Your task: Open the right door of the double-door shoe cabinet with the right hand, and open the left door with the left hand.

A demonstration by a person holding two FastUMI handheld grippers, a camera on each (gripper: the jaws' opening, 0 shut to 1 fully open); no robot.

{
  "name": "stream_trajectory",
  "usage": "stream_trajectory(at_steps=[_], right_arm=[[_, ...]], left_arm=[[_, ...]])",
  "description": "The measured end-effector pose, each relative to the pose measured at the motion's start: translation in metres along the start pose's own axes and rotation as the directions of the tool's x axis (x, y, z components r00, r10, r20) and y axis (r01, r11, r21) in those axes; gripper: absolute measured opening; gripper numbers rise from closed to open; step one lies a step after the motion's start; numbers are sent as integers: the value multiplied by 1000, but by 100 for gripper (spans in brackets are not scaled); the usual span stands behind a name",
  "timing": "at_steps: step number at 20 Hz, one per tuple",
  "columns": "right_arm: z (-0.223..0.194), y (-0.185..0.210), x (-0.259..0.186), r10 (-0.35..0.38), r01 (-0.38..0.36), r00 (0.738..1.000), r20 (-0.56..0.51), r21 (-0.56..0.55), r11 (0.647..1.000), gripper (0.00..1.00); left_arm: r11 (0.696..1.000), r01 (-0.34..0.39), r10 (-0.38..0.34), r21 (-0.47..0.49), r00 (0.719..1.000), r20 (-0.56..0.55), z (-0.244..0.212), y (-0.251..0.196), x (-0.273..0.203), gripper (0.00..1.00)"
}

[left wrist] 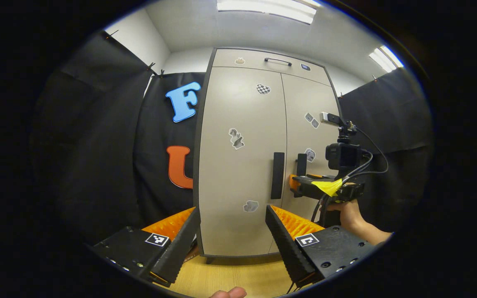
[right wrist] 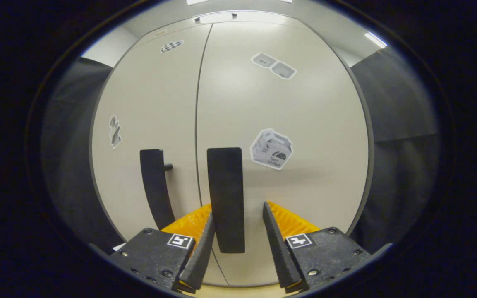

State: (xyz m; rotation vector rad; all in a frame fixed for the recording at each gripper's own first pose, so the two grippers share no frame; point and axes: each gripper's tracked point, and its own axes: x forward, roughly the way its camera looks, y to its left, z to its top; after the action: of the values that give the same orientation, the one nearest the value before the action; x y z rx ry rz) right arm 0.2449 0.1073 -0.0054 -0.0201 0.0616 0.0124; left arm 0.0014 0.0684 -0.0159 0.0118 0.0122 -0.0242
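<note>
Shoe cabinet [left wrist: 238, 165], tall, beige, double-doored and shut: its panels look rigid and smooth, so your only real purchase is the black vertical bar handles. In the left gripper view your left tool [left wrist: 232, 231] is spread, well short of the left door's handle [left wrist: 277, 175]; the right tool [left wrist: 294, 184] sits at the right door's handle [left wrist: 301, 164]. In the right gripper view that bar [right wrist: 226, 198] stands between spread fingers [right wrist: 277, 244], seemingly unpinched.

Your two cameras both face the shoe cabinet [left wrist: 242, 165]
Left gripper view stands back; right gripper view sits close; both share the door handles [right wrist: 226, 198].
</note>
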Motion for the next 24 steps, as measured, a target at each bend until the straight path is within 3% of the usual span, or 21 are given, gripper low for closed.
stream_trajectory(at_steps=[2, 3, 6, 9, 15, 24], right_arm=[[0, 9, 0, 18, -18, 1000, 9, -23, 1000, 53], [-1, 9, 2, 8, -7, 1000, 16, -38, 999, 33], [0, 8, 1, 13, -13, 1000, 18, -11, 1000, 29], [1, 8, 1, 18, -17, 1000, 24, -17, 1000, 11], [2, 9, -9, 58, -57, 998, 18, -35, 998, 8], [6, 7, -39, 182, -182, 983, -8, -28, 983, 8]], left_arm=[[1000, 6, -6, -3, 1000, -2, -2, 0, 2, 95], [1000, 10, -10, -3, 1000, -2, -3, -1, 3, 95], [1000, 16, -16, -1, 1000, 2, -1, -1, 3, 95], [1000, 17, -17, -9, 1000, -1, -2, -2, 3, 95], [1000, 17, -17, -13, 1000, 4, -1, -4, 1, 95], [999, 43, -43, -1, 999, 6, 3, -40, -9, 95]])
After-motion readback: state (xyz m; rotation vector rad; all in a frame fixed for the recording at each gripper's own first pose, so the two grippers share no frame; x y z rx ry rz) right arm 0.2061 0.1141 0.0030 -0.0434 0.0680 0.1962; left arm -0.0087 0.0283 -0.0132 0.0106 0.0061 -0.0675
